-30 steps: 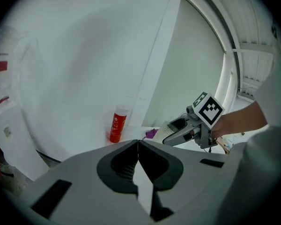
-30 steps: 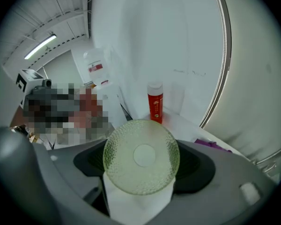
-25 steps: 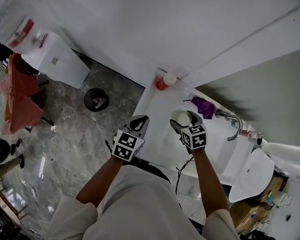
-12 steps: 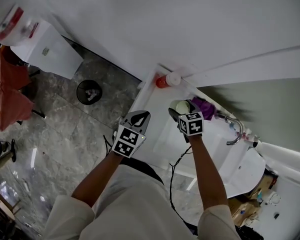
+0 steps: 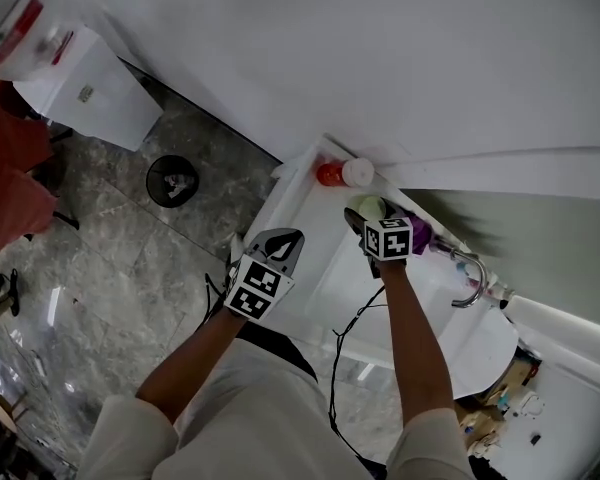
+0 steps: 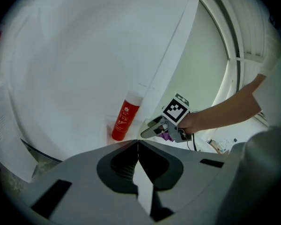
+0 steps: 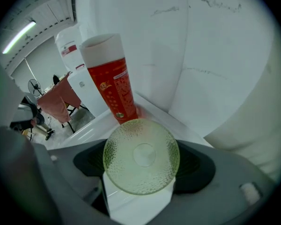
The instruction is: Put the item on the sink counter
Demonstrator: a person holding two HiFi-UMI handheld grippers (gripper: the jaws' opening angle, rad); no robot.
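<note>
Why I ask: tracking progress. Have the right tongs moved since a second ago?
Yes. The right tongs, holding the green dish, moved closer to the red bottle.

Bright, even indoor light nearly washes out the white wall (image 5: 400, 58) in the head view, and pale glints lie on the polished stone floor (image 5: 100, 278). A ceiling strip light (image 7: 18, 37) glows in the right gripper view, where the translucent green dimpled dish (image 7: 141, 156) is sharp. Both gripper views bend strongly, with black corners and soft-focus edges.
</note>
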